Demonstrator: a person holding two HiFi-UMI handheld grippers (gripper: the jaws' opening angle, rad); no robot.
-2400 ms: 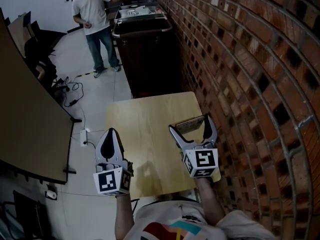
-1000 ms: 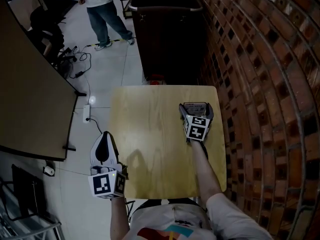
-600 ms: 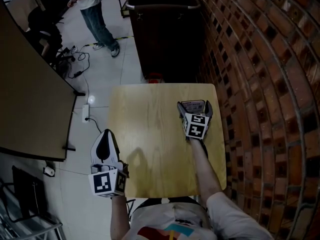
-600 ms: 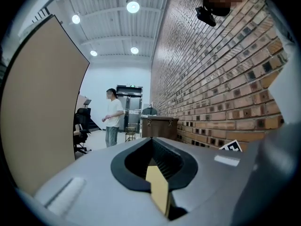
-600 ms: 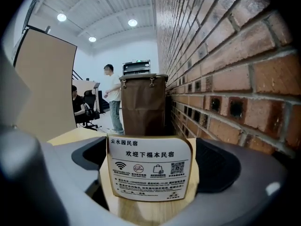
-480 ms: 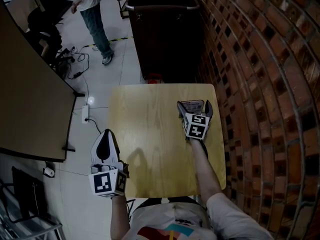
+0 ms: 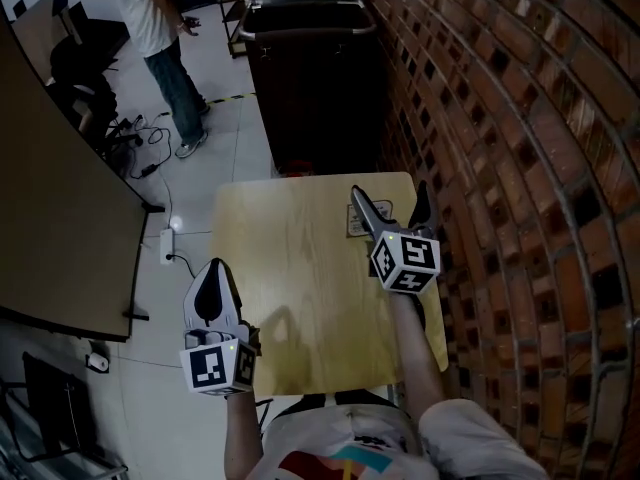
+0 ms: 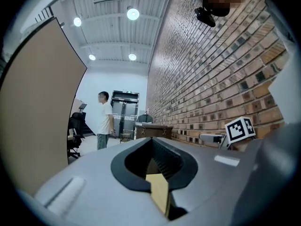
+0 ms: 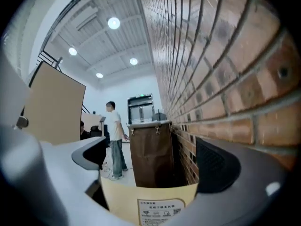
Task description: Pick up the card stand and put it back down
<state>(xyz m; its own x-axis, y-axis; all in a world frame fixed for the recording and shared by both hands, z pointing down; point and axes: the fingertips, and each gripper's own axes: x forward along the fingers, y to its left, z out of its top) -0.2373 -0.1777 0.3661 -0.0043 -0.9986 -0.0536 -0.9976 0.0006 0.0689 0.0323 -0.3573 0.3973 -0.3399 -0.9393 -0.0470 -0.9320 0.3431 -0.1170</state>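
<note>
The card stand [image 7: 356, 220] is a small printed card resting on the wooden table [image 7: 290, 268], toward its far right. In the right gripper view the card stand [image 9: 157, 207] sits low between the jaws, its printed label facing up. My right gripper [image 7: 390, 192] hovers over it with jaws spread wide and holds nothing; in its own view the right gripper [image 9: 153, 163] is open. My left gripper [image 7: 212, 290] hangs off the table's left edge with its jaws closed to a point and nothing in them. The left gripper [image 8: 155, 161] points across the table.
A brick wall [image 7: 520, 168] runs along the table's right side. A dark brown cart [image 7: 300, 88] stands just beyond the far edge. A person [image 7: 150, 38] walks on the floor at the far left, near cables [image 7: 140, 163]. A tan partition [image 7: 50, 218] lies left.
My right gripper was low around the card stand; now it is raised with its jaws spread, and the card rests on the table. The person has walked left. The left gripper barely moved.
</note>
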